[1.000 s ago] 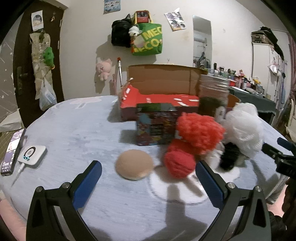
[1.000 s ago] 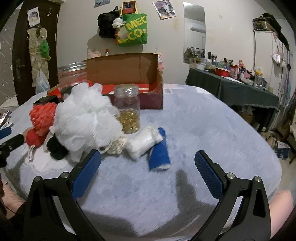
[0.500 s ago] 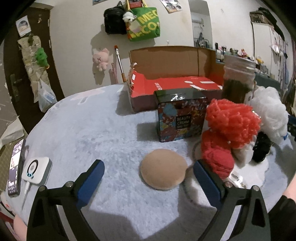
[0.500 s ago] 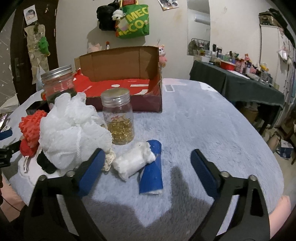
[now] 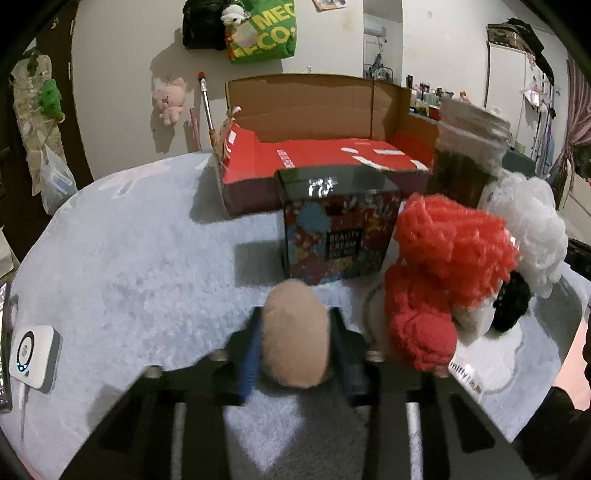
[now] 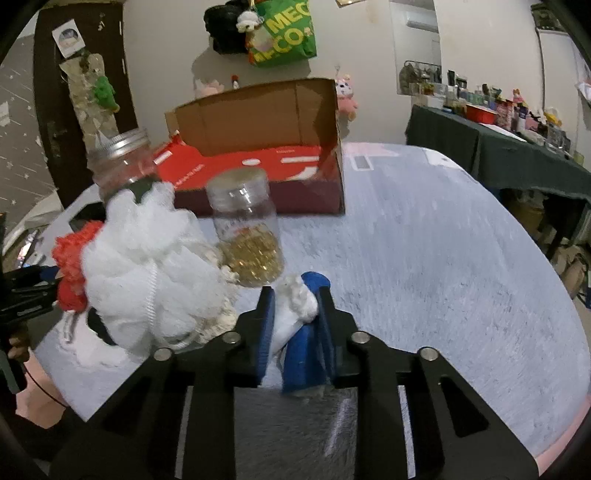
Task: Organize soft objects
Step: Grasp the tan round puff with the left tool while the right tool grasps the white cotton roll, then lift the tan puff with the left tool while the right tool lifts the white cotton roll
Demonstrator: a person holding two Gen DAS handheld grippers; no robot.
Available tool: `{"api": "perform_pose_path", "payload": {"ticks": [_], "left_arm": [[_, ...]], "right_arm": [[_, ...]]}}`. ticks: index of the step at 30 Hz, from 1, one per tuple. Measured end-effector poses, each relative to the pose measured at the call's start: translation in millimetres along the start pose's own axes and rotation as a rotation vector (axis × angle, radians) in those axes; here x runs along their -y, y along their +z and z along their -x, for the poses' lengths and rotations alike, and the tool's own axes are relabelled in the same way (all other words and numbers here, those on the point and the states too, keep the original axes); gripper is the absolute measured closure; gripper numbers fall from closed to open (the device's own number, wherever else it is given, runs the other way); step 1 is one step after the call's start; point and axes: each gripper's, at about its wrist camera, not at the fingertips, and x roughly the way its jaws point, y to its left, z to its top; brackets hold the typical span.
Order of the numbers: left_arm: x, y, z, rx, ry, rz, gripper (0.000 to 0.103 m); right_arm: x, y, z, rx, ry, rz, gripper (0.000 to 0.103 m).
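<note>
Left wrist: jaws just closed, pinching the tan puff (image 5: 295,334) — right's squeeze the white-and-blue roll (image 6: 299,325).

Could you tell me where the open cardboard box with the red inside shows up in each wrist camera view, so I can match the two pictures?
Left wrist view: the cardboard box sits top centre, right behind the printed tin.
Right wrist view: the cardboard box is upper centre-left, behind the jar of gold beads.
Shared landmark: the green tote bag hanging on the wall above the box.
</note>
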Motion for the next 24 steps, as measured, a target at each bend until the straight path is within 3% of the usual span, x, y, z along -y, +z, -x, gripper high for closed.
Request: {"api": "perform_pose_path", "payload": {"ticks": [7,13,16,19,21,22,23,24], "left_arm": [[7,11,14,0.039,-0.034,-0.004,0.074],[9,7,2,-0.005,-0.040,-0.009,0.073],[7,1,-5,-0.035,-0.031,-0.001,0.065],[8,-1,-4,-0.017,-0.003,-0.017,0.053],[7,-1,-5,-0.017,0.010,-0.019,0.048],[5,-1,-6,-0.019,0.008,-0.014,0.047],[4,-1,-6,-0.021,0.005,-0.007,0.045],[2,-1,-6,-0.022,0.005,-0.001,0.043]], "right_arm": [[-1,10,4,0.016,0.010,0.011,0.083],[0,2,-9,-0.034,0.004,0.024,0.082],[0,0,-7,-0.021,-0.002,0.030,0.081],[-2,-1,-8,-0.027,-0.018,0.047,0.077],[-4,-1,-9,-0.030,-0.033,0.053,0.072],[-5,-2,-9,-0.028,-0.040,0.055,0.061],[-5,-2,-8,-0.023,-0.052,0.057,0.038],[-5,-2,-7,-0.014,-0.063,0.059,0.032]]}}
